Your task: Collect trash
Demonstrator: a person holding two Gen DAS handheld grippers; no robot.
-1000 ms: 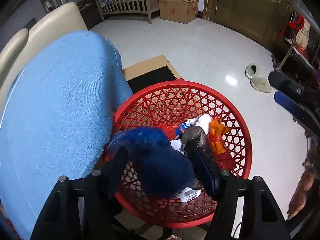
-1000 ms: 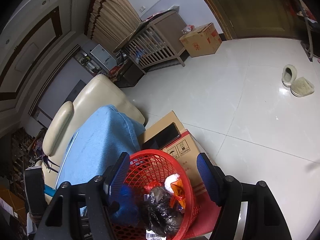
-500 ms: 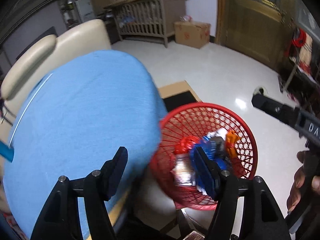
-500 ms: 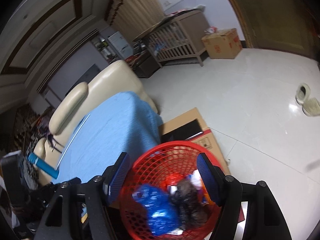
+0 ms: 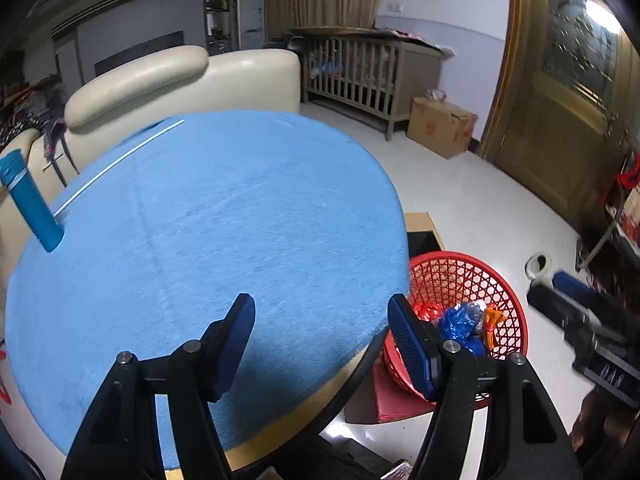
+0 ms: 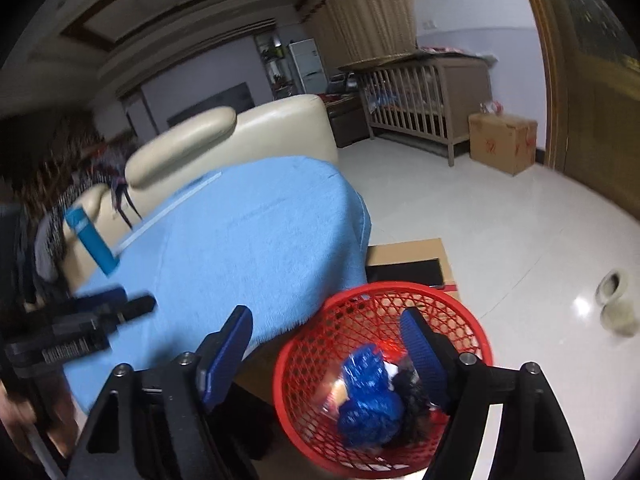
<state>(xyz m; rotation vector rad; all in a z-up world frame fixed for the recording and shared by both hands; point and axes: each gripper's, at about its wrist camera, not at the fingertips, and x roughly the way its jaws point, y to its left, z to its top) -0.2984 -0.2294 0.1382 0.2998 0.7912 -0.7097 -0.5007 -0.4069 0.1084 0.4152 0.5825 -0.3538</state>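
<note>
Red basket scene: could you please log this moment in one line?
left gripper open, over table | right gripper open | blue bag in red basket

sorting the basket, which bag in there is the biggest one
The crumpled blue plastic bag in the red basket. It bulks far larger than the black bag beside it and the small orange bag.

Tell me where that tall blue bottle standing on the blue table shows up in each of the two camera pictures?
Left wrist view: the blue bottle stands at the far left edge, on the table's rim near the sofa.
Right wrist view: the same bottle sits left of centre, leaning in the picture, above the other claw.
Shared landmark: the white strip across the blue tablecloth runs right past the bottle in both.
</note>
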